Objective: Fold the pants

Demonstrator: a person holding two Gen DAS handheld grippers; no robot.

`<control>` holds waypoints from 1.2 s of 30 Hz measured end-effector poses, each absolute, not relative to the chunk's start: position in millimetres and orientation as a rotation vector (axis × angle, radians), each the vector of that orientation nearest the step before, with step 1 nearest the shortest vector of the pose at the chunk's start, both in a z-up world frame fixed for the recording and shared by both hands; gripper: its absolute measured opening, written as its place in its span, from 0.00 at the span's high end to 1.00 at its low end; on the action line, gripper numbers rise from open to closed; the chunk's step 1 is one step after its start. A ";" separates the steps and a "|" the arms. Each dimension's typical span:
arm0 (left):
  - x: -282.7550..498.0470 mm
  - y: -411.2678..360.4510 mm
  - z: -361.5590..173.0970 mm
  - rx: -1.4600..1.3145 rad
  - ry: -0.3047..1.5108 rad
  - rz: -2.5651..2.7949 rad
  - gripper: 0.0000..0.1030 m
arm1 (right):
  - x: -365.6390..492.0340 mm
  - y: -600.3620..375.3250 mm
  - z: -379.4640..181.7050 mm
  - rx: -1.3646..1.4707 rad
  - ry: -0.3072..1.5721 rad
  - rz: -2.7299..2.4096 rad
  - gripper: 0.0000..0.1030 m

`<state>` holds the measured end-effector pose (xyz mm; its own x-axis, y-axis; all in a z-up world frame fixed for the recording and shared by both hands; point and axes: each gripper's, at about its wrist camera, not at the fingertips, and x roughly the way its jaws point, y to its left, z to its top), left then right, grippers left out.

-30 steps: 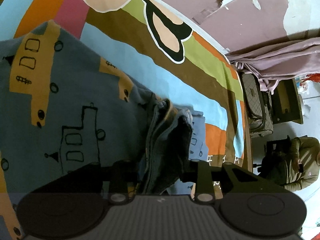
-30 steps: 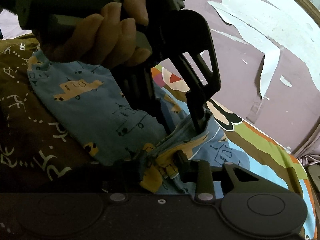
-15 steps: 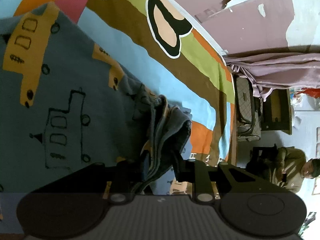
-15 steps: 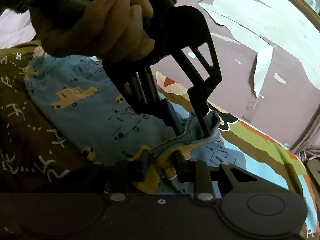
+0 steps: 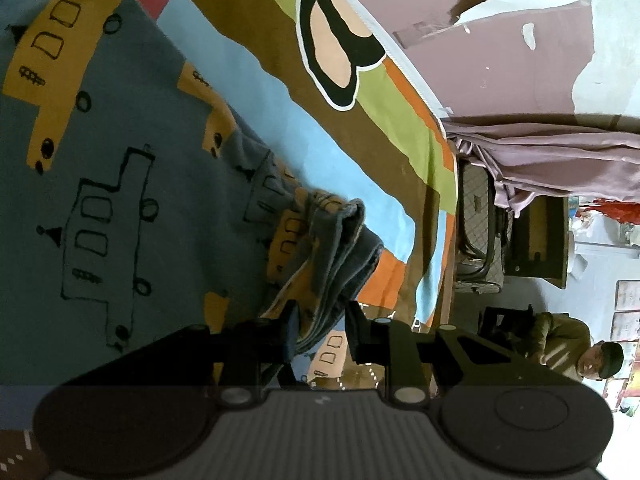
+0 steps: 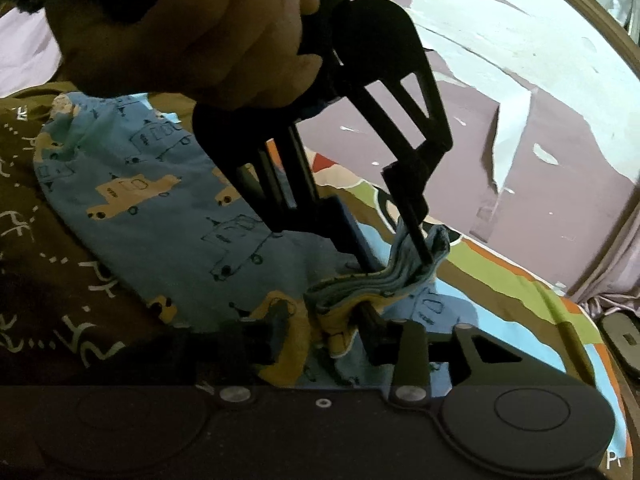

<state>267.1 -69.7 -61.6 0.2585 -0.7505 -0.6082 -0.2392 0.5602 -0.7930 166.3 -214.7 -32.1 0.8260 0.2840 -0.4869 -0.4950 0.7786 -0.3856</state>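
The pants (image 5: 120,184) are blue with yellow and outlined car prints, lying on a colourful bedspread (image 5: 360,128). My left gripper (image 5: 320,328) is shut on a bunched edge of the pants (image 5: 340,248). In the right wrist view the pants (image 6: 160,208) spread to the left, and my left gripper (image 6: 396,256), held by a hand, pinches the same stacked edge (image 6: 384,284). My right gripper (image 6: 324,336) has the bunched cloth between its fingers; its jaws look wider than before, with a gap beside the left finger.
A peeling mauve wall (image 6: 520,140) stands behind the bed. A brown patterned part of the bedspread (image 6: 48,280) lies at left. Past the bed's edge are a draped cloth (image 5: 560,160), bags (image 5: 480,240) and a seated person (image 5: 576,352).
Both grippers have shifted with the bunched edge. The right gripper's jaws have widened, so the cloth sits looser between them. The left stays clamped.
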 end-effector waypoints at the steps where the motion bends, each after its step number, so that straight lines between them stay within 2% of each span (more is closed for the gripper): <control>1: 267.3 -70.0 -60.9 -0.958 1.303 -0.432 0.74 | 166.4 -215.0 -31.9 -0.527 0.420 0.426 0.75; 3: 267.7 -70.7 -58.1 -0.930 1.293 -0.437 0.74 | 166.1 -216.6 -30.9 -0.520 0.420 0.427 0.84; 5: 268.1 -71.3 -53.1 -0.861 1.272 -0.433 0.73 | 163.6 -217.4 -29.3 -0.523 0.419 0.438 0.87; 7: 268.4 -72.0 -47.6 -0.748 1.237 -0.425 0.52 | 159.3 -217.4 -28.0 -0.532 0.412 0.450 0.87; 8: 268.7 -71.8 -46.3 -0.708 1.225 -0.420 0.37 | 157.8 -217.9 -27.2 -0.532 0.409 0.454 0.88; 12: 271.9 -66.0 -55.3 -0.725 1.204 -0.443 0.30 | 155.8 -220.5 -23.9 -0.515 0.410 0.461 0.88; 15: 273.9 -57.9 -67.8 -0.809 1.200 -0.440 0.29 | 157.6 -224.5 -21.5 -0.488 0.417 0.463 0.88; 16: 274.4 -56.5 -71.4 -0.824 1.200 -0.433 0.30 | 158.7 -226.0 -20.7 -0.477 0.419 0.466 0.88; 19: 273.1 -58.6 -73.3 -0.811 1.179 -0.411 0.41 | 160.9 -228.2 -18.3 -0.451 0.425 0.471 0.88; 21: 272.3 -61.5 -71.7 -0.783 1.163 -0.403 0.55 | 161.1 -228.7 -18.2 -0.444 0.429 0.474 0.88; 22: 272.6 -62.3 -71.4 -0.778 1.161 -0.399 0.59 | 161.0 -229.6 -18.5 -0.443 0.429 0.476 0.88; 24: 273.5 -63.4 -70.7 -0.780 1.157 -0.400 0.80 | 160.8 -229.7 -18.4 -0.443 0.429 0.478 0.88; 25: 273.7 -64.5 -69.3 -0.775 1.151 -0.401 0.85 | 160.5 -230.6 -18.3 -0.445 0.428 0.478 0.88; 27: 272.0 -65.6 -65.1 -0.757 1.137 -0.404 0.88 | 159.8 -231.2 -18.2 -0.446 0.429 0.478 0.88; 36: 254.2 -55.3 -38.9 -0.662 1.083 -0.454 0.89 | 148.6 -220.5 -2.8 -0.453 0.413 0.517 0.88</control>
<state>254.2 -55.3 -38.9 0.4091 -0.6357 -0.6546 0.0210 0.7237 -0.6898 148.6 -220.5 -2.8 0.7926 0.3748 -0.4810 -0.5521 0.7760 -0.3050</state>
